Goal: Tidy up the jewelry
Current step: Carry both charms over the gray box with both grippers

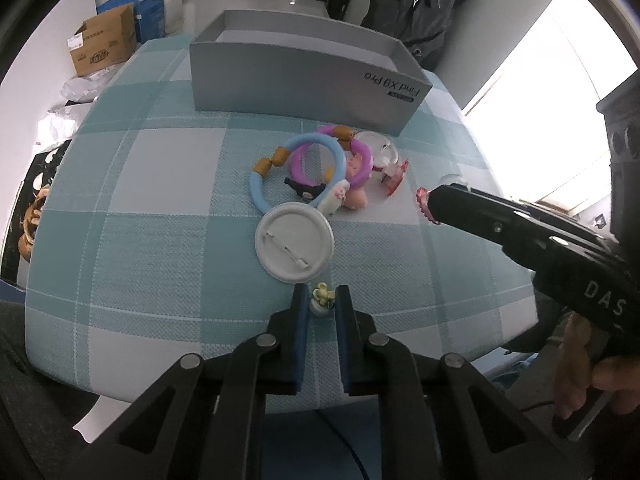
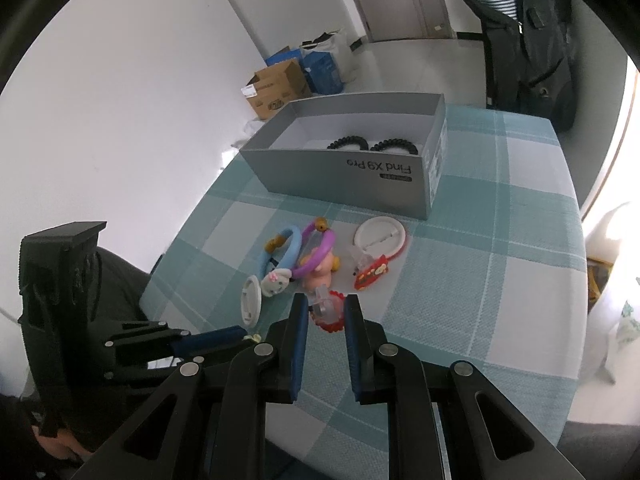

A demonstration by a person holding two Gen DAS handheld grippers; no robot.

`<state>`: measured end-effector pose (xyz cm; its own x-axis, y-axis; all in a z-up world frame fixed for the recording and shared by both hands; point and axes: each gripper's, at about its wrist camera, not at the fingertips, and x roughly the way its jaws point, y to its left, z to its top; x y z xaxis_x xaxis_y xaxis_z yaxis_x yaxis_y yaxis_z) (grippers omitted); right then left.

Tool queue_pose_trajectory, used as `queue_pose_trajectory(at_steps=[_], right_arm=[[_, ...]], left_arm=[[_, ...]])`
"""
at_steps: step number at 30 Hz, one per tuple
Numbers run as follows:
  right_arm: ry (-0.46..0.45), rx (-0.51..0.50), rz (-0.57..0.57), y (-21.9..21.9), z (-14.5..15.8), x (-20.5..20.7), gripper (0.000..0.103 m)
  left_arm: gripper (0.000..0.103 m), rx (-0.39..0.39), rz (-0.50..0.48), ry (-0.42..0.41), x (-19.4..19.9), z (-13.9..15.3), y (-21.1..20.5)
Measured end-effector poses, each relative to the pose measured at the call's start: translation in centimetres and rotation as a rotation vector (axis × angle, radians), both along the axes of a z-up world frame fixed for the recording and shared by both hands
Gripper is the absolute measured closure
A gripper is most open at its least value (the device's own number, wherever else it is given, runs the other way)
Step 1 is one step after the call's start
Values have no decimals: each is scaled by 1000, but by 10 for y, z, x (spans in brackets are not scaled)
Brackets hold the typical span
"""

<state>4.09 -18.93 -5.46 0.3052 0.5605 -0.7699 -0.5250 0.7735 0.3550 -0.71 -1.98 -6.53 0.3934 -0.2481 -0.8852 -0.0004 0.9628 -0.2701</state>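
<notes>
In the left wrist view my left gripper (image 1: 322,290) is shut on a small yellow flower charm (image 1: 321,299) near the front of the checked tablecloth (image 1: 160,240). My right gripper (image 2: 326,300) is shut on a red-edged clear clip (image 2: 330,318); it also shows at the right of the left wrist view, held just above the cloth. Between the grippers and the open grey box (image 2: 344,172) lies a pile: a blue ring (image 1: 256,188), a purple ring (image 1: 362,160), a pink doll charm (image 2: 320,274), a red clip (image 2: 372,274) and two white round badges (image 1: 294,242) (image 2: 380,236). Black spiral ties (image 2: 372,144) lie inside the box.
Cardboard and blue boxes (image 2: 280,88) stand on the floor by the white wall. A chair with a dark jacket (image 2: 532,40) stands behind the table's far edge. A hand (image 1: 580,380) grips the right tool's handle.
</notes>
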Motion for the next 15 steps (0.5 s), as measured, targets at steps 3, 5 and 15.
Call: queue_pose_trajectory(at_steps=[3,5,15], right_arm=[[2,8,-8,-1,1,0,86],[3,11,-9,-2,1,1,86],[31,54,-2,-3,6,2,86]], left_arm=[[95,-12,-9,-23,-2,6,0],[95,-16,-10,-41,-3,10,-1],[95,-4,15,-118,3,32,4]])
